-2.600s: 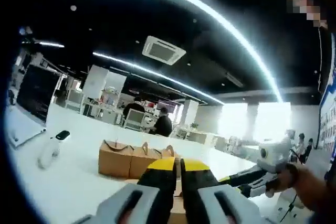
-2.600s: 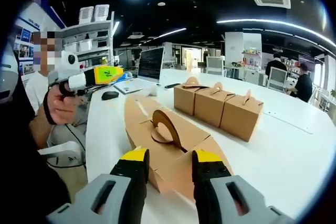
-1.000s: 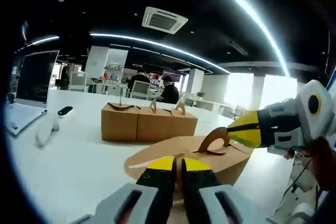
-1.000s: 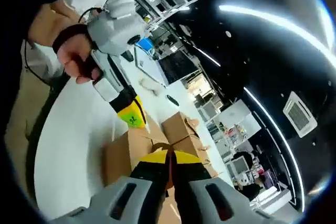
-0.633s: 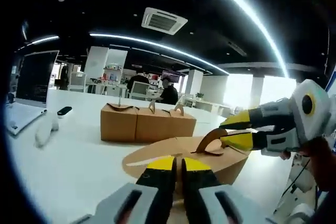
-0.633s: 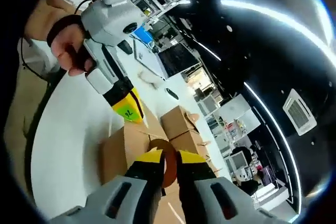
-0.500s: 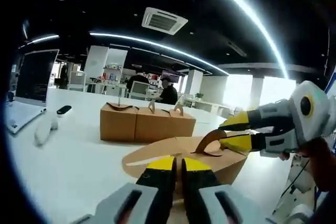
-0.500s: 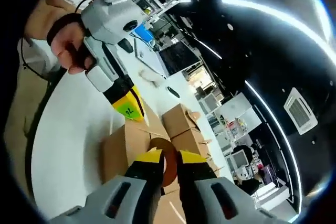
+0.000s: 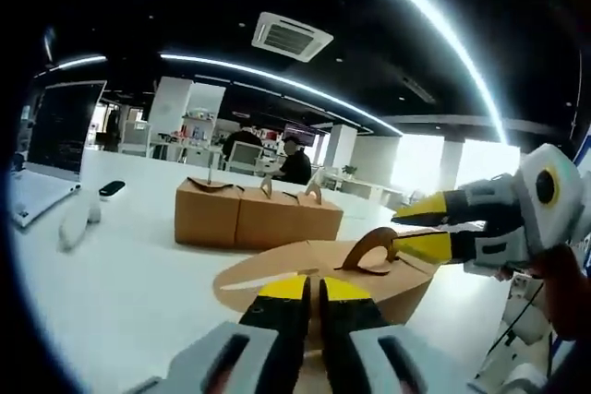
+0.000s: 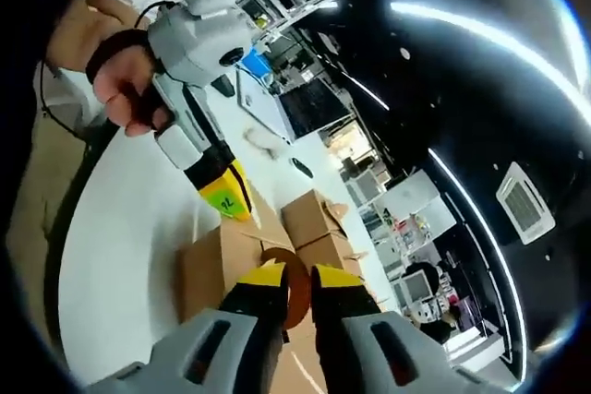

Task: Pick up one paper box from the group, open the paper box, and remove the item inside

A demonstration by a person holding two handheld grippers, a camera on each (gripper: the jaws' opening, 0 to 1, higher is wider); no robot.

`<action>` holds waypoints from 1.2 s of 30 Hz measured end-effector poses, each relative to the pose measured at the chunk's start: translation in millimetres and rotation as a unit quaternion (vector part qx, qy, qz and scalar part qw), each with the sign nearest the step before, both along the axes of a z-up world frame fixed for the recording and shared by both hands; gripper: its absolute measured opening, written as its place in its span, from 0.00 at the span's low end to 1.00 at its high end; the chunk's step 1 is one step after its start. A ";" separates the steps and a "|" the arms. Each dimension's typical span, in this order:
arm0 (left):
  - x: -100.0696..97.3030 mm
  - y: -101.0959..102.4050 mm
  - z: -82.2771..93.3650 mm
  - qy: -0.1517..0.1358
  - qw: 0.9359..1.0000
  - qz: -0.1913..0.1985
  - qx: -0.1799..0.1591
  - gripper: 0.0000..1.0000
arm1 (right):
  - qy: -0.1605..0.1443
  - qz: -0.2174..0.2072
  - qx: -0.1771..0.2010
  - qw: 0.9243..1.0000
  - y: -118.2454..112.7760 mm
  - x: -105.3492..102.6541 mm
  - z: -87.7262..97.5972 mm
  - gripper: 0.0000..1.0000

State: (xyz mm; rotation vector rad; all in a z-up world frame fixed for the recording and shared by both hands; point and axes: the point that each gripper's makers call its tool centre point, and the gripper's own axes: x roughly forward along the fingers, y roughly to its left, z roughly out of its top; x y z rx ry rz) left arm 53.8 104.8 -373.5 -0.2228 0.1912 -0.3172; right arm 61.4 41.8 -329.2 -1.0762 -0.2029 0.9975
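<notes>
One readable mark: a small green sticker [image 10: 228,201] on the yellow jaw tip of the left gripper [image 10: 226,196], seen in the right gripper view, with dark digits that look like "76" (second digit not sure, tilted and tiny). Brown paper boxes carry no legible print. Laptop screen and shelf items too blurred to read.
</notes>
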 end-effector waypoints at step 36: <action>-3.8 -0.9 -3.6 0.001 1.000 -0.003 -0.012 0.08 | -0.038 -0.064 -0.028 0.997 -8.4 27.2 -2.1 0.23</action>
